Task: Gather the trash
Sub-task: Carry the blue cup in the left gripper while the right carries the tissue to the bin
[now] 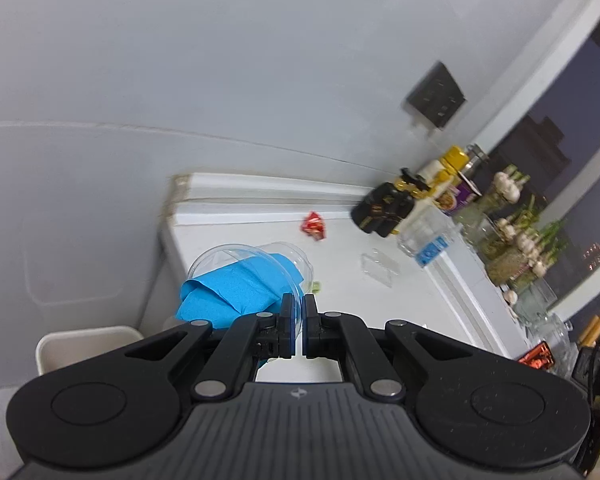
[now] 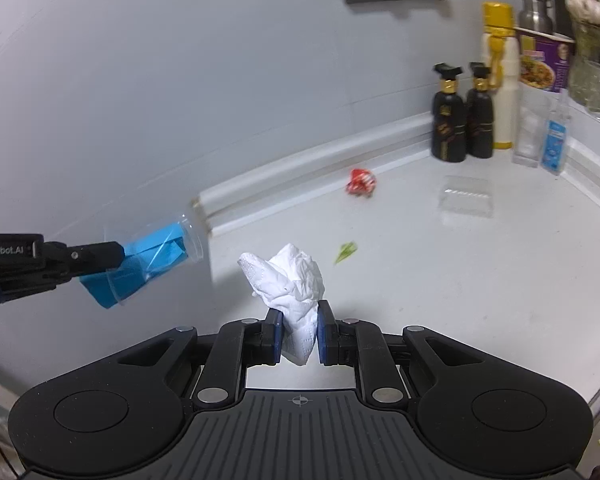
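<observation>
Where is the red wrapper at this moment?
The red wrapper lies on the white counter near the back wall, left of the two black bottles; no gripper touches it.

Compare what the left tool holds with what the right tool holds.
The left tool is shut on the rim of a clear plastic cup stuffed with blue paper; the right tool is shut on a crumpled white tissue. The cup is rigid and transparent, the tissue soft and opaque. The cup lies tilted sideways; the tissue stands upward. Both are held clear of the counter.
</observation>
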A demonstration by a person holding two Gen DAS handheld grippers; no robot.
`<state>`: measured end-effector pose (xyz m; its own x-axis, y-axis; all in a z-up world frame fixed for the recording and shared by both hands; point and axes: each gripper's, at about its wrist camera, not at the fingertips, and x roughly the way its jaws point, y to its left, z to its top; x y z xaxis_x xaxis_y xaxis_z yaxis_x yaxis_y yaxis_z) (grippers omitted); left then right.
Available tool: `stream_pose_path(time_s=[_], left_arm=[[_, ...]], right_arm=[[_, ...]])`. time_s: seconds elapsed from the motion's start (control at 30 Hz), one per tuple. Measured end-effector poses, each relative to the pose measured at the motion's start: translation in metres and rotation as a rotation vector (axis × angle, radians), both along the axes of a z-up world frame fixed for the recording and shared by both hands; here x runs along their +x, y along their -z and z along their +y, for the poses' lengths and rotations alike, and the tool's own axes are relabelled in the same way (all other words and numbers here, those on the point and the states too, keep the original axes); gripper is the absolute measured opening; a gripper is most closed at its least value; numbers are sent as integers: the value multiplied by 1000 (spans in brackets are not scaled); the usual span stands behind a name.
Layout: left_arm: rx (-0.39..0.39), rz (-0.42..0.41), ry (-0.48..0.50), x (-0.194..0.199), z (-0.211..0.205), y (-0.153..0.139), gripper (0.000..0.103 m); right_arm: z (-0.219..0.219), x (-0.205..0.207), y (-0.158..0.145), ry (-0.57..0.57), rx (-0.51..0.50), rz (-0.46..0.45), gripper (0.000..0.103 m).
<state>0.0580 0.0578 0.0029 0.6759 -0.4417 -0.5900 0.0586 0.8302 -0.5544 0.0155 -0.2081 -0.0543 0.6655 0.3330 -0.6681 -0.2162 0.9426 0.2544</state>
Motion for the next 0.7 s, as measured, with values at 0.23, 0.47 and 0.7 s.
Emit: stream_pose_path(time_s=[0.23, 0.47, 0.7], left_arm=[[25, -5, -103, -7, 30, 5, 2], [148, 23, -88, -14, 56, 10, 2], [111, 127, -153, -25, 74, 50, 2]], right_arm=[[30, -6, 15, -57, 0, 54, 15], [51, -10, 12, -57, -12, 99, 15], [92, -16, 13, -107, -1, 78, 15]])
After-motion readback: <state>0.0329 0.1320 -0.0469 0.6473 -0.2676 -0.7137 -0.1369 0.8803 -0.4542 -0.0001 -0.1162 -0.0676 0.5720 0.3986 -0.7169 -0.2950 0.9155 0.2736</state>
